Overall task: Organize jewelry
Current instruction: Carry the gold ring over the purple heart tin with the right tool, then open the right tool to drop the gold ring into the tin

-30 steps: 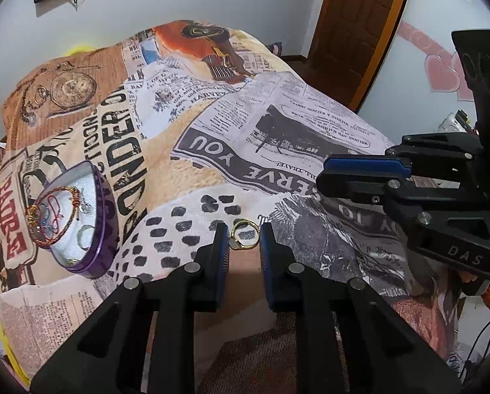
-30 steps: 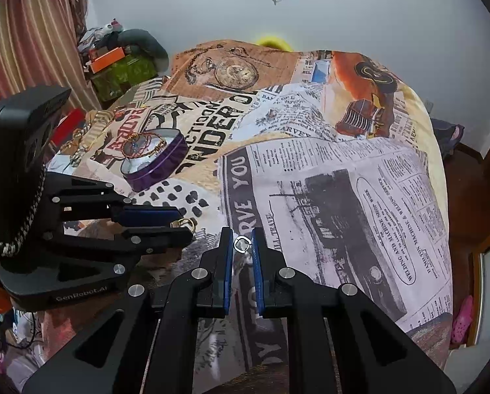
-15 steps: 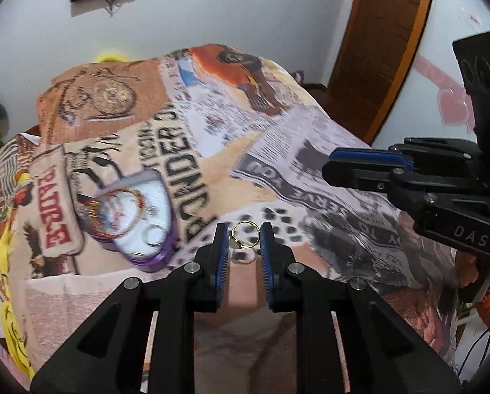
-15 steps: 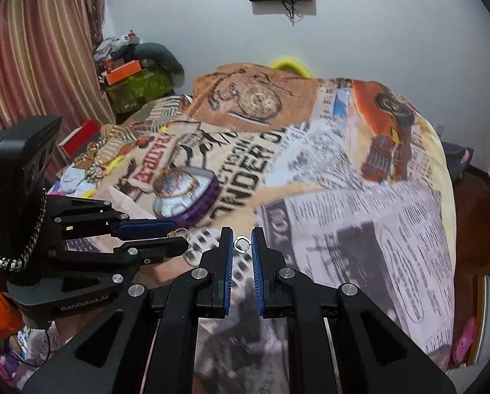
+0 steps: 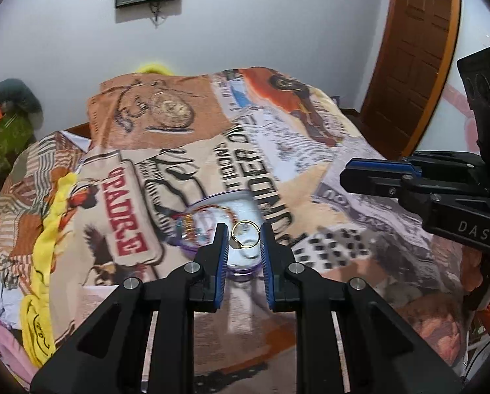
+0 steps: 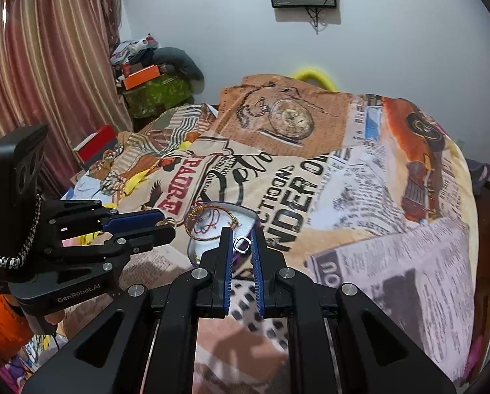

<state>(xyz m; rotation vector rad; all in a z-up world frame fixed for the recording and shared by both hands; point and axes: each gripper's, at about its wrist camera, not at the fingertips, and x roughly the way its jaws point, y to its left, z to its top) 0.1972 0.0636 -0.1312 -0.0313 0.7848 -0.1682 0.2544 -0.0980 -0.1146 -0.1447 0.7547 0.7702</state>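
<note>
Gold ring (image 5: 245,234), thin band with a small pale setting at its lower left, pinched between the blue pads of the left gripper (image 5: 244,238), jaws narrowed to the ring's width, band standing roughly face-on to the left wrist camera. Silver ring (image 6: 242,244), smaller, squarish in outline, clamped likewise in the right gripper (image 6: 241,246), jaws nearly together. Purple tin (image 5: 241,267), shallow, pale inside, lying on the printed bedspread (image 5: 310,170) directly ahead of and below both sets of fingertips; in the left wrist view the gold ring sits over the tin's interior, in the right wrist view the silver ring sits over its near rim. Judged: left gripper the better placed of the two, its drop line falling inside the tin, while the right one seems to need a little more forward travel. Beaded bracelet (image 6: 210,221), red and gold, lying in the tin's far half. Hard to make out: the tin's near wall, hidden behind the fingers in both views; its contents, blurred in the left view; how high either ring hangs above the tin; whether a further pale ring lies on the tin floor
</note>
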